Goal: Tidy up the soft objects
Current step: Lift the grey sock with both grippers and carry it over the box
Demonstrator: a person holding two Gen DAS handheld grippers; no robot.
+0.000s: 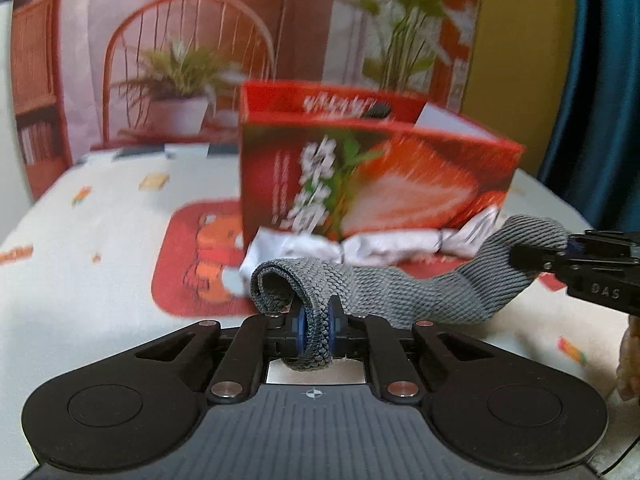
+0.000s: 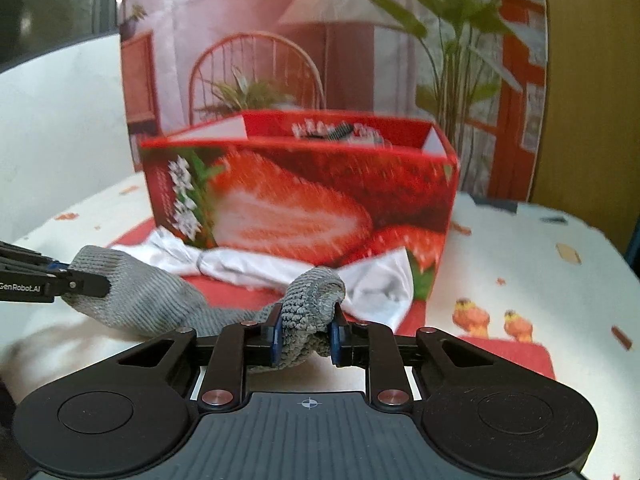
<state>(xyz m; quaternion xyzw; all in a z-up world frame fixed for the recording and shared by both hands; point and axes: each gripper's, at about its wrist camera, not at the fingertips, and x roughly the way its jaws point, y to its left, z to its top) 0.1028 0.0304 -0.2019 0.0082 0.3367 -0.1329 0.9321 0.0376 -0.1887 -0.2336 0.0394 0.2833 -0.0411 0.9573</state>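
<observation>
A grey knitted sock (image 1: 400,292) hangs stretched between both grippers, just above the table. In the left wrist view my left gripper (image 1: 316,320) is shut on the sock's folded end, and my right gripper (image 1: 532,258) comes in from the right, clamped on the other end. The right wrist view shows my right gripper (image 2: 306,332) shut on a bunched end of the sock (image 2: 132,296), with the left gripper (image 2: 92,280) pinching the far end at the left. Behind stands an open red strawberry-print box (image 1: 360,168) (image 2: 300,200) with something dark inside (image 2: 332,132).
A crumpled white cloth (image 1: 360,246) (image 2: 240,264) lies against the box's front. The table wears a white cloth with cartoon prints (image 1: 100,240). A fuzzy tan thing (image 1: 628,360) sits at the right edge. A printed room backdrop (image 2: 320,40) stands behind the box.
</observation>
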